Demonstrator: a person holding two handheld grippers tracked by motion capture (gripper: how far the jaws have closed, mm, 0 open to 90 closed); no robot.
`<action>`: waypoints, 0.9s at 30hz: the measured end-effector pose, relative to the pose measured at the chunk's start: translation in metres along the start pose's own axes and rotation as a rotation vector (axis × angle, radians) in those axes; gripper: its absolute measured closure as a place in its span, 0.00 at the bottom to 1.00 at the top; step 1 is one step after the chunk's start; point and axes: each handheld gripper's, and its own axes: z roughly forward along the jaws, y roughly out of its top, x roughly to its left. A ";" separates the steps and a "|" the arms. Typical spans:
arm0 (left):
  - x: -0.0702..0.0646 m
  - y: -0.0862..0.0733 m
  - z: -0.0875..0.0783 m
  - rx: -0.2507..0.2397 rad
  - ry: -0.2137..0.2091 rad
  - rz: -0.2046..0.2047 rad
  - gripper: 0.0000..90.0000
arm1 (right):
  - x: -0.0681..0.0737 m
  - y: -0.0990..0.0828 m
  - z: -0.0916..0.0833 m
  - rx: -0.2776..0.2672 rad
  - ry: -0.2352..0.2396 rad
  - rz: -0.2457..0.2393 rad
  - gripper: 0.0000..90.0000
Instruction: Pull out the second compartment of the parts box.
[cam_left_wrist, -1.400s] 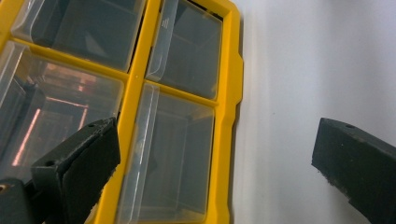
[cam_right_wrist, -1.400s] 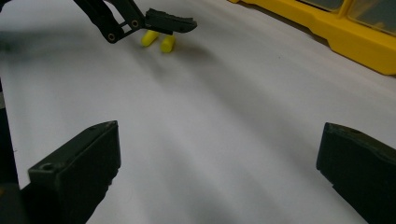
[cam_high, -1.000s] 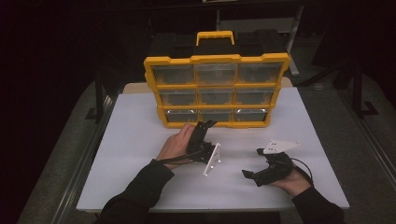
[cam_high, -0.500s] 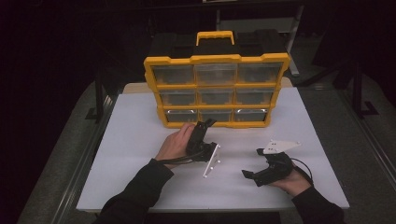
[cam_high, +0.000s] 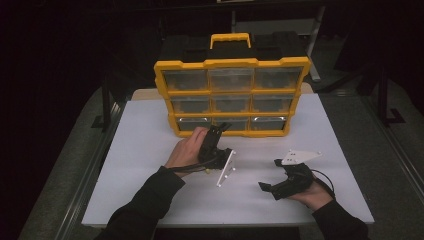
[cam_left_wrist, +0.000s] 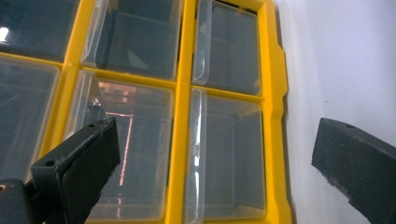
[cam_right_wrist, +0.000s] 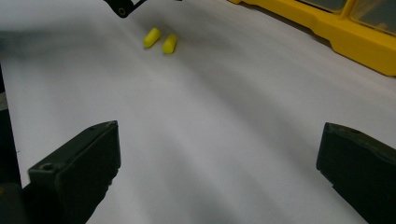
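Your left gripper has crept closer to the yellow drawer organizer, jaws wide before its bottom-row drawers. Your right gripper rests wide-jawed over bare white table. Two yellow earplugs lie blurred beyond it; drawer contents are unreadable.

I can read no text anywhere from my end. The organizer shows no brand, label or number on its yellow frame or its clear drawers that I can make out. The table carries no markings, and the black jaws of both grippers bear no lettering in either gripper view.
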 end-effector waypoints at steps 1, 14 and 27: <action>0.001 0.000 0.000 -0.001 0.003 0.000 0.01 | 0.000 0.000 0.000 0.000 0.000 0.000 0.00; 0.019 0.002 0.001 -0.007 0.025 0.018 0.01 | 0.000 0.000 0.000 -0.004 -0.001 0.000 0.00; 0.033 0.005 0.001 -0.019 0.046 0.044 0.01 | 0.000 0.000 -0.001 -0.006 -0.001 0.003 0.00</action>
